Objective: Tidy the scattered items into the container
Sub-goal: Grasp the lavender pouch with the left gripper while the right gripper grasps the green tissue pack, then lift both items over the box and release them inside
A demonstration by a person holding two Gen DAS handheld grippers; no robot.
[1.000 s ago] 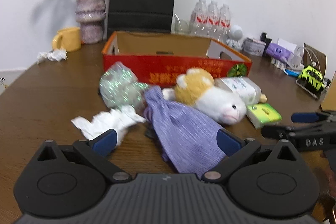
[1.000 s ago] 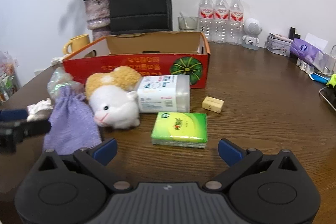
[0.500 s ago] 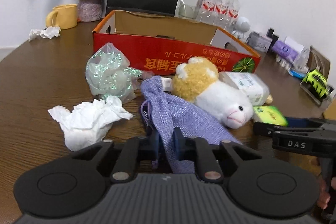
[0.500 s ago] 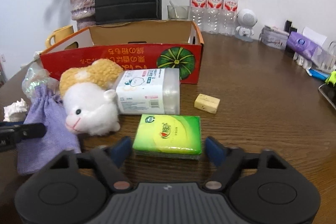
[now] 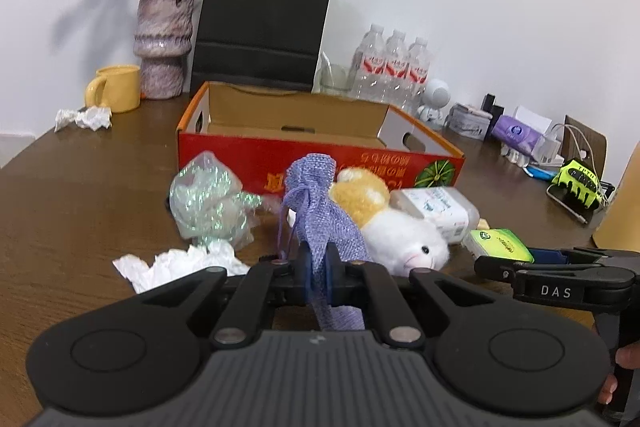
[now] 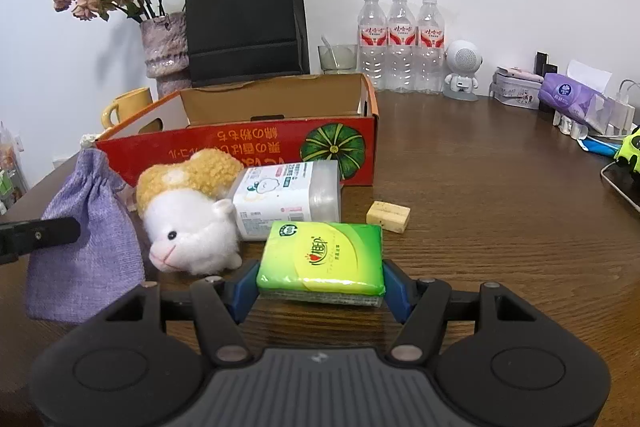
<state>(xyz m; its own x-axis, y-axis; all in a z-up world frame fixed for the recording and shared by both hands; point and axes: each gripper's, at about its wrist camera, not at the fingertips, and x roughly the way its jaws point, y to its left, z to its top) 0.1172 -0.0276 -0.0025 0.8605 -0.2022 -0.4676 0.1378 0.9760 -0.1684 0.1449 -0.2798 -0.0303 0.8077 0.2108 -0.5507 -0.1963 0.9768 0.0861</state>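
A second earlier both grippers stood wide; now the left gripper (image 5: 316,269) had clamped tight on the purple pouch (image 5: 316,215), lifting its neck upright before the red box (image 5: 320,157). The right gripper (image 6: 320,285) pinched the green tissue pack (image 6: 322,253) between its pads. Only the left view showed the crumpled tissue (image 5: 176,263) near left.

Two low, close wrist views toward shared red box (image 5: 320,163) (image 6: 240,143)

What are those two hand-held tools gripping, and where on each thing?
The left tool pinches the purple drawstring pouch by its lower cloth. The right tool clamps the green tissue pack across its two short ends.
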